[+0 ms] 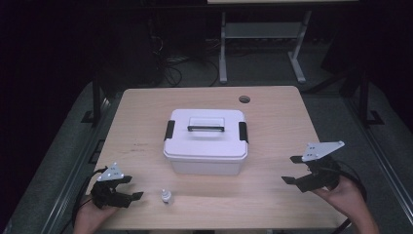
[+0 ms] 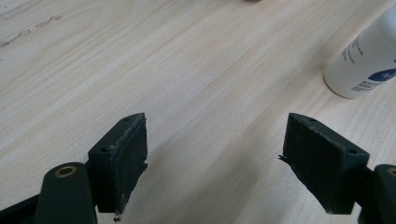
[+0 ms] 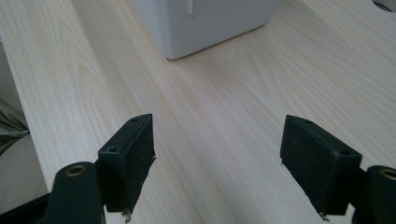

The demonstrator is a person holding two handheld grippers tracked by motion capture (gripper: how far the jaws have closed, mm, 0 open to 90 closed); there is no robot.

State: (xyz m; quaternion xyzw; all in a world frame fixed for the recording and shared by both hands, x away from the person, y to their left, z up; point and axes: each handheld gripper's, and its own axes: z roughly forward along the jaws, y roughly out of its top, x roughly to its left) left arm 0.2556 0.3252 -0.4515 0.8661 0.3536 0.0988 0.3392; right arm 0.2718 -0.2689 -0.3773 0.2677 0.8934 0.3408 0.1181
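**Inspector A:** Grippers first. The left gripper (image 1: 127,187) is hovering low over the table (image 1: 272,112) at the near edge, its jaws standing wide apart and holding nothing; in the left gripper view only bare wood is lying between the pads (image 2: 125,161).

**Inspector B:** The small white bottle (image 1: 166,196) is standing upright just beyond the left fingertips, off to their outer right side. In the left gripper view the bottle (image 2: 366,60) is sitting ahead of the right-hand pad, not between the two. The spread is looking like readiness: the gap is wider than the bottle, so the person is probably preparing to swing across and close on it.

**Inspector A:** The right gripper (image 1: 292,169) is also waiting with fingers spread, gripping nothing. It is pointing toward the lidded white box (image 1: 205,141), which is resting well ahead of its fingertips at the middle of the table.

**Inspector B:** The right gripper view is confirming that: a corner of the box (image 3: 205,23) is showing far in front of the pads (image 3: 133,163), with open wood between.

**Inspector A:** The lid is sitting closed, both black side clasps (image 1: 169,129) appearing down. Judgement: the box is needing to be opened before the bottle is going in, which is explaining why each gripper is facing its own object.

**Inspector B:** Agreed. Nothing is being touched at present.
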